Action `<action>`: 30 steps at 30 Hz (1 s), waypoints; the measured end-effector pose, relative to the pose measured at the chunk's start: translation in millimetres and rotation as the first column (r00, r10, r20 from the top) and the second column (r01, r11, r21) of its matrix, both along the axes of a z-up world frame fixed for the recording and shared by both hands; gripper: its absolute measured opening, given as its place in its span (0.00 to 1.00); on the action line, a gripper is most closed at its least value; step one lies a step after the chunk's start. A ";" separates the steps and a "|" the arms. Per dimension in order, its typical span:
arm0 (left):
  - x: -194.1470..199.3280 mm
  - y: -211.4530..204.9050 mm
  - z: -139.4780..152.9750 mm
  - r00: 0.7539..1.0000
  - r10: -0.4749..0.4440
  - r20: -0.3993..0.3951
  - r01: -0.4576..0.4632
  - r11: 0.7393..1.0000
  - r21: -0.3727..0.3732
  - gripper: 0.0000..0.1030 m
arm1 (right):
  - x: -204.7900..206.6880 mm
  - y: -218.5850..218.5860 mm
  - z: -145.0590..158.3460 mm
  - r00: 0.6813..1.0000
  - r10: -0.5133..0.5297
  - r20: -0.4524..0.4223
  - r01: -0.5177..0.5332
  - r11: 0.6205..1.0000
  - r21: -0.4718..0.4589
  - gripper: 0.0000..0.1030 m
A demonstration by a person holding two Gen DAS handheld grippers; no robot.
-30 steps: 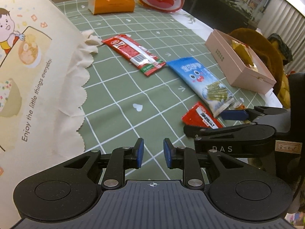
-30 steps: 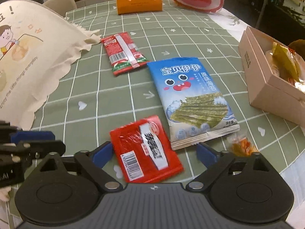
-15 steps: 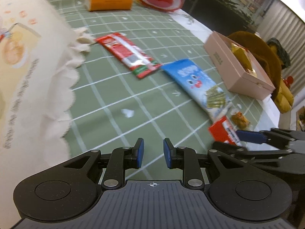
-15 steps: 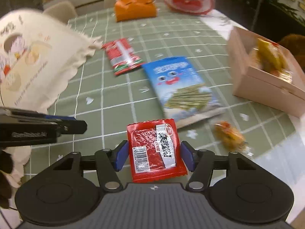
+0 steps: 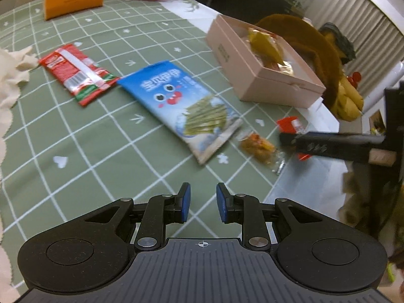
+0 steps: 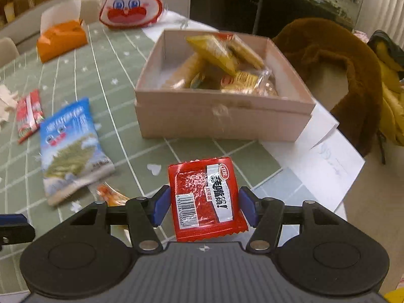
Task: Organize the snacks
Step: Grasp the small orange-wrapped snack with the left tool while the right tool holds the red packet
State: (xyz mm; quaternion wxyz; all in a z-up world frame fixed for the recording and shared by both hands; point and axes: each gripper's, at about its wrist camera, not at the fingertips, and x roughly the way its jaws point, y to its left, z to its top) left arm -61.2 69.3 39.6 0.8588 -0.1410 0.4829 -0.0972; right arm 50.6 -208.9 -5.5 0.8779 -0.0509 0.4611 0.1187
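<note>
A: What do we have on the table (image 5: pixel 83 136)?

B: We see the long sachet (image 5: pixel 78 74) at the left, the seaweed bag (image 5: pixel 181 106) just right of it, and the small wrapped sweet (image 5: pixel 257 147) beside the bag's near corner.

A: And the box (image 6: pixel 222 116)?

B: It stands behind them at the right, close to the table's edge, with several snack packets (image 6: pixel 222 53) in it. The square packet (image 6: pixel 205 199) sits between our right tongs (image 6: pixel 204 204), in front of the box. The tissue box (image 6: pixel 61 40) and the rabbit bag (image 6: pixel 132 2) are at the far end.
</note>
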 end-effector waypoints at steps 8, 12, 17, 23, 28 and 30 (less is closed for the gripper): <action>19.6 -15.1 -0.6 1.000 0.017 -0.014 -0.018 0.999 -0.045 0.25 | -33.9 24.4 0.0 0.992 0.127 -0.021 -0.125 0.990 0.067 0.58; 37.0 -39.5 3.3 0.999 -0.025 0.030 0.024 0.999 0.033 0.26 | -28.5 5.8 1.3 0.998 0.061 -0.027 -0.059 0.996 0.062 0.58; 49.9 -75.4 2.3 0.988 -0.140 0.057 0.130 0.979 0.157 0.29 | -23.2 -18.0 2.8 0.999 -0.007 -0.034 0.009 0.999 0.050 0.58; 57.9 -91.3 -7.9 0.980 -0.193 0.041 0.177 0.950 0.259 0.33 | -26.6 -22.5 4.2 0.999 -0.022 -0.045 0.024 0.998 0.052 0.58; 59.6 -86.3 -8.0 0.979 -0.196 0.051 0.178 0.954 0.240 0.31 | -27.8 -13.7 7.3 0.999 0.005 -0.050 -0.004 0.999 0.034 0.58; 56.9 -79.9 -7.8 0.982 -0.182 0.046 0.169 0.963 0.208 0.29 | -29.4 -11.6 11.5 0.999 0.009 -0.043 -0.008 0.999 0.035 0.58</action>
